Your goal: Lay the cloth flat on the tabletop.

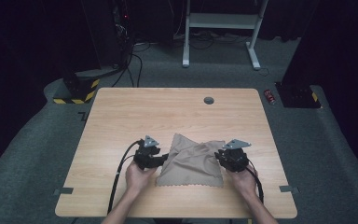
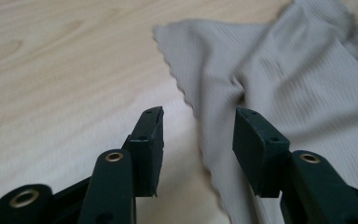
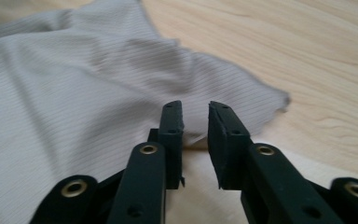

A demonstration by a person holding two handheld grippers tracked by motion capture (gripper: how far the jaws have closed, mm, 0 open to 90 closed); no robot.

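Left gripper [image 1: 164, 158]: jaws stand moderately apart with nothing between the pads. In the left gripper view [image 2: 198, 135] the scalloped left edge of the cloth [image 2: 279, 84] lies on the table [image 2: 65, 70] in the gap ahead of the jaws, and neither pad presses on it. In the high view the gripper sits just at the cloth's left edge, pointing to the right across the table. The left hand [image 1: 139, 176] grips its body from behind, the forearm entering from the near edge of the table; a black cable [image 1: 120, 172] trails back toward that edge.

Cloth [image 1: 193, 161]: beige, ribbed, lying rumpled on the table [image 1: 121, 116] near the middle of the near edge, between the two grippers. Its near hem runs roughly parallel to that edge; a fold rises across its far part.

Right gripper [image 1: 220, 157]: jaws stand narrowly apart, nothing clamped. In the right gripper view [image 3: 196, 135] the tips hover over the cloth's [image 3: 74, 93] right corner area, with bare table [image 3: 307, 70] to the right. The right hand [image 1: 243, 179] holds it from behind, the gripper pointing left toward the cloth's right edge.
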